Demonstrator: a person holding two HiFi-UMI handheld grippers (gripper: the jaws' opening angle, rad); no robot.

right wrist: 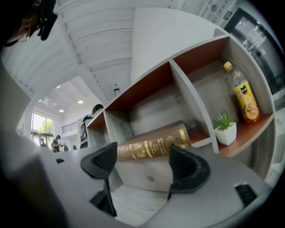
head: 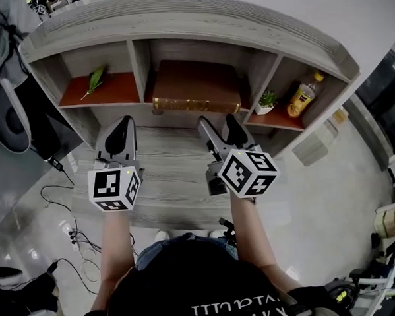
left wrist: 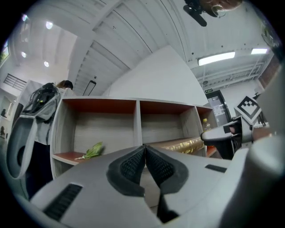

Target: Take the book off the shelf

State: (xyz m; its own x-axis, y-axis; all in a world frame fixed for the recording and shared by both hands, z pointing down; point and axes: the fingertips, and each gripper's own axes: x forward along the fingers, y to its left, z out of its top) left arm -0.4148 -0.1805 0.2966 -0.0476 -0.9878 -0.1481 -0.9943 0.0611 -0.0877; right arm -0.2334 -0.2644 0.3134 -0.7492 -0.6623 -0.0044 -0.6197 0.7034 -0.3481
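A brown book with a gold-lettered spine lies flat in the middle compartment of the wooden shelf. My right gripper is open just in front of the book's spine, its black pads standing either side of it without touching. My left gripper is shut, empty, and hovers over the lower board to the left of the book. In the left gripper view the closed pads meet, with the book beyond at the right.
A green leafy sprig lies in the left compartment. The right compartment holds a small potted plant and an orange drink bottle. A grey chair and floor cables are at the left.
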